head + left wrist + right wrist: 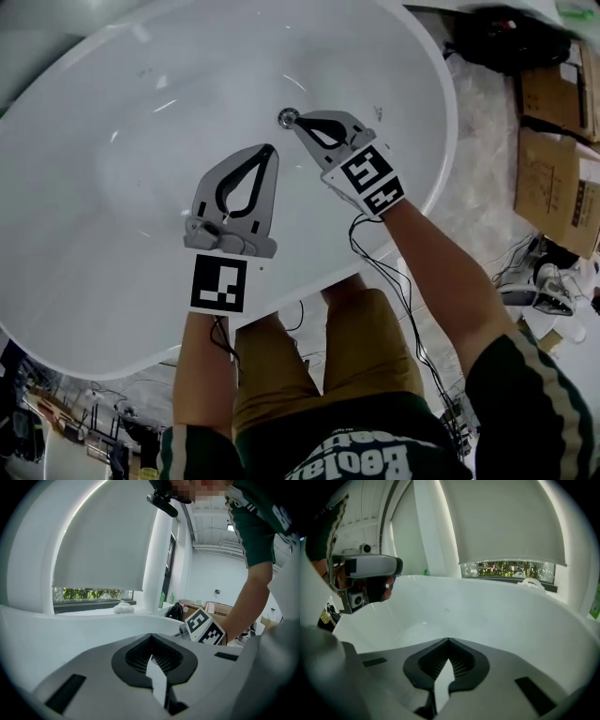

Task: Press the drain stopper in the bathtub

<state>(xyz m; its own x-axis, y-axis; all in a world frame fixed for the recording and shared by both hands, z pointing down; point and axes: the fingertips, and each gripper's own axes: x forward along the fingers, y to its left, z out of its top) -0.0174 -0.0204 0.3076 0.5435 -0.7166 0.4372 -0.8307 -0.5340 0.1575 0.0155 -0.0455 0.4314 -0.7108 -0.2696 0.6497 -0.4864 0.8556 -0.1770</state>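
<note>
I hold both grippers over the white bathtub (103, 197). My right gripper (300, 127) is clenched, its 2 jaws pressed tip to tip with nothing between them. In the head view its tip sits just right of the round metal drain stopper (288, 116), which lies in the tub floor toward the far side. My left gripper (268, 152) is clenched too and empty, just near and left of the right one, pointing toward the far side. Cardboard boxes (553, 150) stand on the floor right of the tub.
</note>
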